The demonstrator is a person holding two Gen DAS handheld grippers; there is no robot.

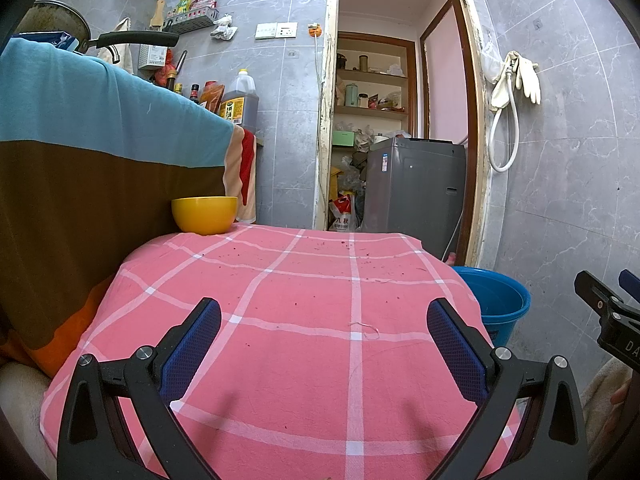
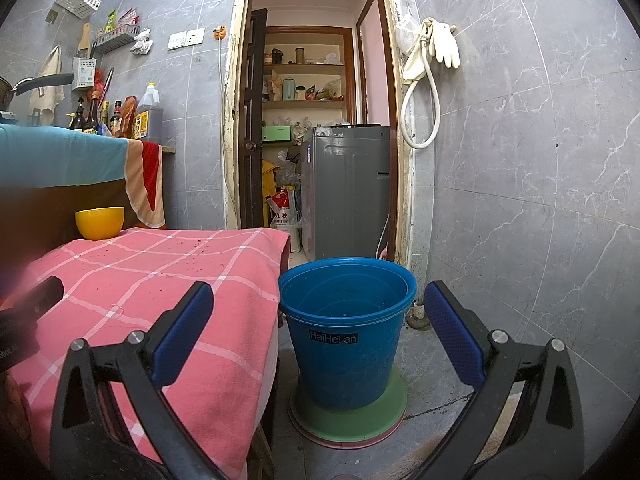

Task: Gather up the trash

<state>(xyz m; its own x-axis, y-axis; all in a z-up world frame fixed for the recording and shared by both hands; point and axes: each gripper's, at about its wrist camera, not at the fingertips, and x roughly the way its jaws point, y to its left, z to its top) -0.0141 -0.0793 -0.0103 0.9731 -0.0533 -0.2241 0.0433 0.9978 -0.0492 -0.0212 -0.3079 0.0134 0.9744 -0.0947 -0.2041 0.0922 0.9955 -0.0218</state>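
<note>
A table under a pink checked cloth (image 1: pixel 304 300) carries small dark crumbs and a loose thread (image 1: pixel 366 326). A yellow bowl (image 1: pixel 205 215) stands at its far left corner and shows in the right wrist view too (image 2: pixel 100 222). A blue bucket (image 2: pixel 346 332) stands on the floor to the right of the table; its rim shows in the left wrist view (image 1: pixel 502 300). My left gripper (image 1: pixel 324 340) is open and empty above the cloth. My right gripper (image 2: pixel 318 328) is open and empty, in front of the bucket.
A counter draped in a blue and brown cloth (image 1: pixel 100 120) stands to the left with bottles and a pan. A doorway with a grey washing machine (image 2: pixel 348 188) is behind. The bucket sits on a green lid (image 2: pixel 348 420). A tiled wall (image 2: pixel 540 200) is on the right.
</note>
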